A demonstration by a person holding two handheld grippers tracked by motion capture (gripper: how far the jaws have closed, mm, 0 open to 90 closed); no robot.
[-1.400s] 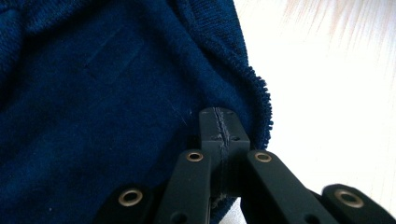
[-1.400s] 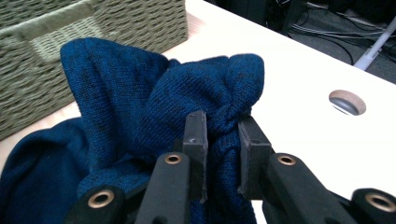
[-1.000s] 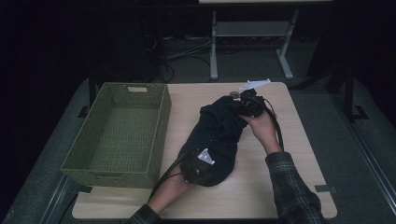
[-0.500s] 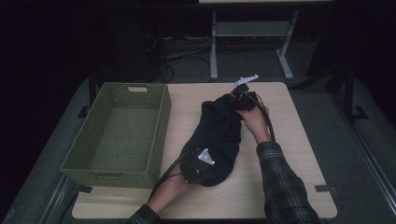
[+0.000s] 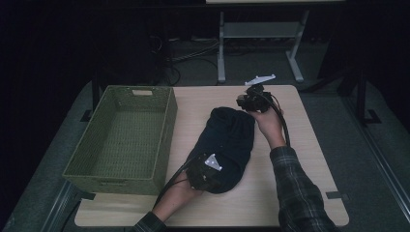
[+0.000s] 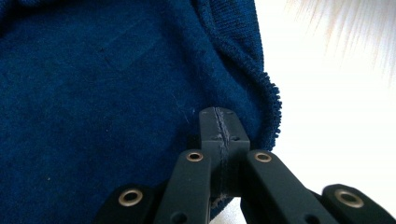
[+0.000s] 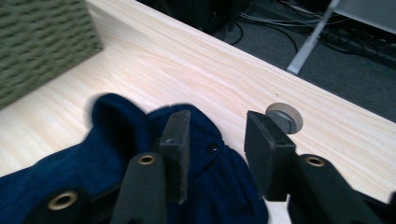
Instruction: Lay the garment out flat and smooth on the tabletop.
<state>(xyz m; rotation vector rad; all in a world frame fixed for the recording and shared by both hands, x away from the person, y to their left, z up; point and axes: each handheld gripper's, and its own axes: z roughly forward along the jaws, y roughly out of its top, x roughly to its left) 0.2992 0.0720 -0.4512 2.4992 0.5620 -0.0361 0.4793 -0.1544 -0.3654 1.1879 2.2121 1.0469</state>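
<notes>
Two grippers work one soft, floppy blue sweater (image 5: pixel 227 140): left gripper (image 6: pixel 219 135) clamped on its near hem, right gripper (image 7: pixel 215 140) spread above its far edge, the likeliest grab

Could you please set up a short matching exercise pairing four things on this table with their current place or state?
Things:
1. left gripper
2. right gripper
3. basket
4. sweater

States:
A. green, at the left of the table
B. jaws open, above the far end of the sweater
C. dark blue, bunched in the middle of the table
D. jaws shut at the sweater's near edge

Pairs: 1-D, 2-B, 3-A, 4-C
</notes>
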